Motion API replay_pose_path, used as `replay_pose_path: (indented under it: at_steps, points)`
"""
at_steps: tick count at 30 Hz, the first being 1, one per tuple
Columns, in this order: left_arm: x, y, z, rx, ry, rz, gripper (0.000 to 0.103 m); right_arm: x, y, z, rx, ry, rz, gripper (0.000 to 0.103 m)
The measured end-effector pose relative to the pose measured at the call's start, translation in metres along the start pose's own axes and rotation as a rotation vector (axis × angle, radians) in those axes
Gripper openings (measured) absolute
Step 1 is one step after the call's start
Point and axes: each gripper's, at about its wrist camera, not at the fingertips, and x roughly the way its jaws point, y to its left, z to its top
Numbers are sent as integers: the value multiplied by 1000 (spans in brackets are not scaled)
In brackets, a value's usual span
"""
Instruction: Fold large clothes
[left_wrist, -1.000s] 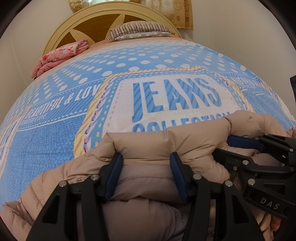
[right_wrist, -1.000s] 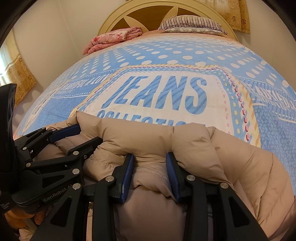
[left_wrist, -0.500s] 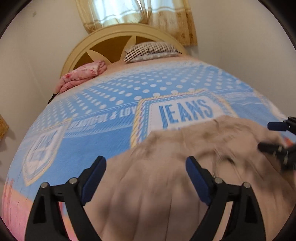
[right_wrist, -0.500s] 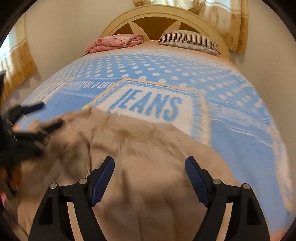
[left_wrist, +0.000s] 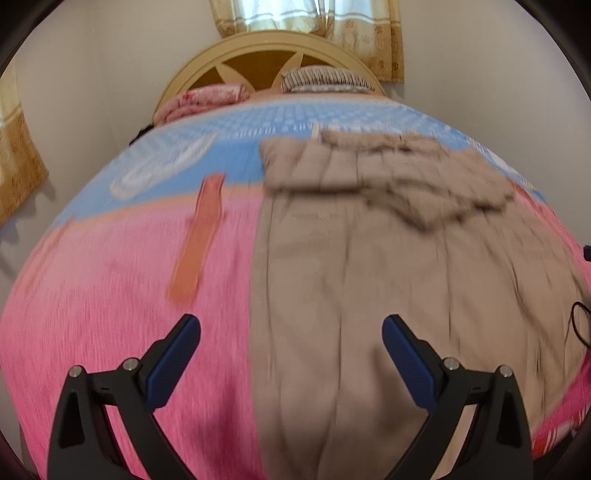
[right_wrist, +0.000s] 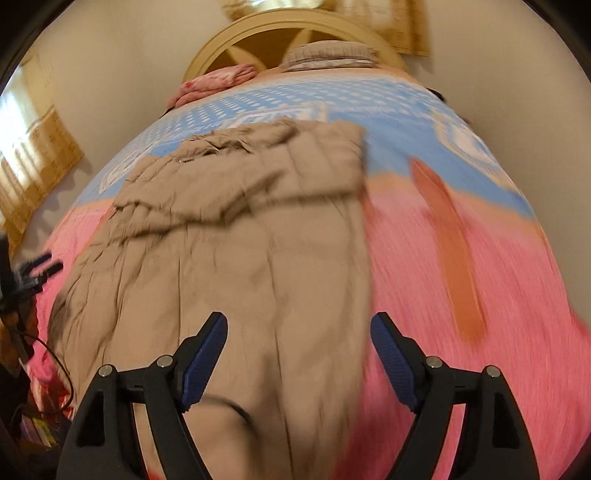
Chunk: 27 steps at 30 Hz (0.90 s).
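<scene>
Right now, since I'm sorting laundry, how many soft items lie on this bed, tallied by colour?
Beige: 1, the puffy coat
Pink floral: 1, the folded blanket by the headboard
Striped: 1, the pillow
Total: 3, all on the bedspread
</scene>
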Motion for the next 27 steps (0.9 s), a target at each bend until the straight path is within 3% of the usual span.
replay_pose_path:
  at_steps: [4,7,9,11,13,14,15,17,18,19,20,22,23,27]
  points:
    - [-2,2,-35,-47,35,-24,101,-7,-16,-53,95,17,-1,82]
    - [-2,2,-54,-99,49,-99,101,-5,-23,-83,172,24,46,82]
    - [1,-4,-60,-87,51,-96,101,1,-22,-94,195,46,64,82]
    - [4,-8,-63,-79,46,-102,101,0,-14,-99,173,8,61,82]
    - [7,-7,-64,-109,50,-122,101,1,-11,-100,195,-10,111,81]
    - [8,-6,-65,-127,54,-149,101,3,-8,-100,203,-10,152,75]
    - [10,-5,-66,-145,64,-162,100,8,-3,-101,209,-1,183,61]
    - [10,-6,-69,-162,75,-203,98,8,5,-104,181,-17,164,59]
    - [9,-7,-70,-156,67,-196,97,11,6,-105,181,-14,185,48]
    - [8,-8,-71,-147,61,-186,90,13,4,-106,203,-9,211,36]
    - [5,-9,-72,-133,49,-193,69,15,-1,-107,232,-12,239,33]
    - [-2,-12,-71,-107,42,-230,32,10,-5,-110,251,-28,289,17]
    - [-9,-14,-72,-84,27,-219,21,4,-4,-111,246,-46,304,15]
    - [-40,-20,-68,-9,-32,-226,12,-30,6,-108,204,-125,362,10]
